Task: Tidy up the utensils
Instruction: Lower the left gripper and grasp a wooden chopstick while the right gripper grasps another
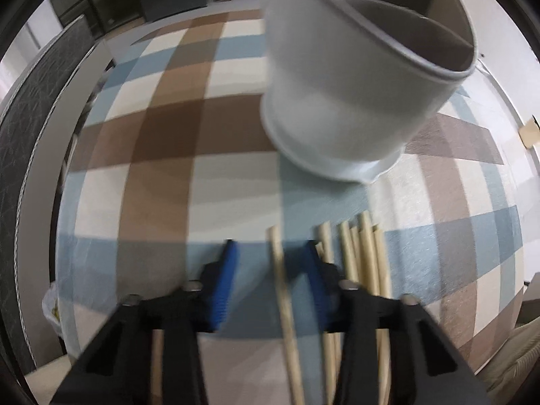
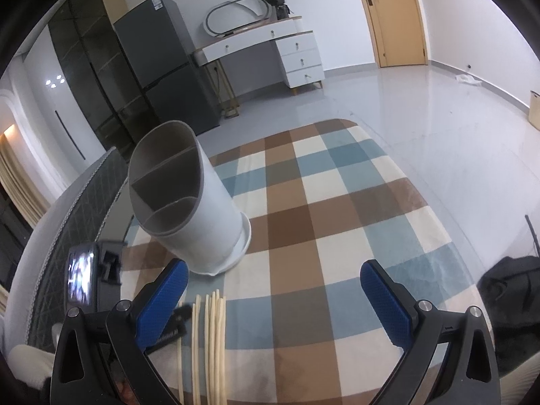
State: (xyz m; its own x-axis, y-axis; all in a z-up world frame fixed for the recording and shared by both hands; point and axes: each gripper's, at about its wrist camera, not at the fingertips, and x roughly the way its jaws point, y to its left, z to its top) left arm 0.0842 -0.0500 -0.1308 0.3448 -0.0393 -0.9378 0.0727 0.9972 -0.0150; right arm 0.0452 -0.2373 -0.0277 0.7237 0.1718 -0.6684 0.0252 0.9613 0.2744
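Observation:
A white utensil holder (image 1: 354,94) with inner dividers stands on the checked tablecloth (image 1: 175,128); it also shows in the right wrist view (image 2: 202,209). Several pale wooden chopsticks (image 1: 364,263) lie side by side in front of it, also in the right wrist view (image 2: 212,334). My left gripper (image 1: 270,270) is low over the cloth, jaws apart, with one chopstick (image 1: 281,290) lying between the blue pads and not gripped. My right gripper (image 2: 273,293) is wide open and empty, above the cloth to the right of the chopsticks. The left gripper's tip shows beside the chopsticks (image 2: 175,320).
The table edge and a dark patterned chair back (image 2: 67,202) are on the left. A phone-like device (image 2: 81,276) sits at the left table edge. Beyond the table are a fridge (image 2: 162,64), a white desk (image 2: 263,47) and a door (image 2: 395,13).

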